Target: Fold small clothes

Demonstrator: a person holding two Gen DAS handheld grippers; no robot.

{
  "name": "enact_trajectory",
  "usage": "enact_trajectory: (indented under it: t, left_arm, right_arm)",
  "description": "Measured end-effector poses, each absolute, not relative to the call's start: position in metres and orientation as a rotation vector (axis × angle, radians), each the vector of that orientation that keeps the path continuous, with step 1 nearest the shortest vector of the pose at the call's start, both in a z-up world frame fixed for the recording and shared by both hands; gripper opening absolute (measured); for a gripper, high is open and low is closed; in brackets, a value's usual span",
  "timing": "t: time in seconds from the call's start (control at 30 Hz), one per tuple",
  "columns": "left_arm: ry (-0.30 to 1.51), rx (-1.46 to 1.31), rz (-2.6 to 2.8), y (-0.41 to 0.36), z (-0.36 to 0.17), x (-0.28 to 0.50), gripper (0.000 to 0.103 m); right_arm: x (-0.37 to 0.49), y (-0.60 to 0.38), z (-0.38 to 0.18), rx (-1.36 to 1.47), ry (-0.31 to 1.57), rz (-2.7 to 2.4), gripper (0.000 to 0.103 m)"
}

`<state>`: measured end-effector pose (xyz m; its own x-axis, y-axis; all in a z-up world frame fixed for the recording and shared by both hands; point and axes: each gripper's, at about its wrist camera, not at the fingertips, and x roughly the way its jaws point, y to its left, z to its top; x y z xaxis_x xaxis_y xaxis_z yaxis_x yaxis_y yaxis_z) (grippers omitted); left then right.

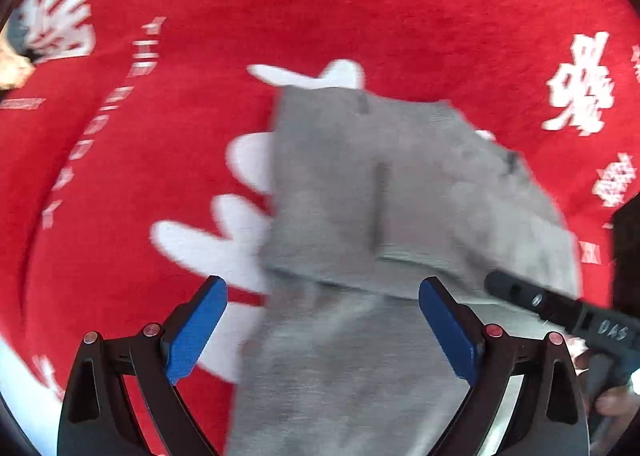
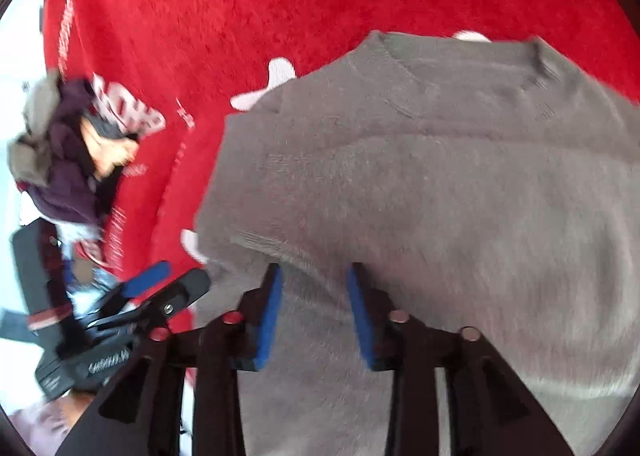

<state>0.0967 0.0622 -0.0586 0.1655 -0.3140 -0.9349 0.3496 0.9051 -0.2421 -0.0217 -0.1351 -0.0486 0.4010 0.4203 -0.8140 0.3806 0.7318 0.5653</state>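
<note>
While the grey sweater [image 1: 400,183] lies partly folded on the red blanket [image 1: 360,7], my left gripper [image 1: 324,320] hangs above its lower part with fingers spread wide, holding nothing. At the blanket's left edge sits a heap of dark clothes [image 2: 68,159]. Further right, my right gripper [image 2: 314,312] hovers over the knit, pads [image 2: 270,316] apart and not pinching it.

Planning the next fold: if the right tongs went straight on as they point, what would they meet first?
Most likely the grey sweater: it fills the view just beyond the open right tongs, over the red blanket. Depth is unclear.
</note>
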Motion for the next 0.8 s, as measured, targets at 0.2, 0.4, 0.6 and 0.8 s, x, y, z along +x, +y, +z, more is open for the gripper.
enact_trajectory:
  t: [0.2, 0.4, 0.6, 0.8]
  left_arm:
    - [1.401, 0.010, -0.637, 0.014, -0.072, 0.108, 0.097]
    - [1.472, 0.006, -0.639, -0.008, -0.092, 0.118, 0.085]
    - [1.497, -0.004, -0.657, -0.010, -0.093, 0.120, 0.015]
    - [1.409, 0.068, -0.659, -0.004, -0.075, 0.115, 0.015]
  right_arm:
    - [-0.078, -0.173, -0.060, 1.119, 1.108, -0.077, 0.039]
    - [-0.137, -0.193, -0.081, 1.419, 1.001, -0.221, 0.039]
    - [-0.169, -0.222, -0.091, 1.597, 0.820, -0.351, 0.019]
    - [-0.145, -0.220, -0.069, 1.477, 0.853, -0.255, 0.007]
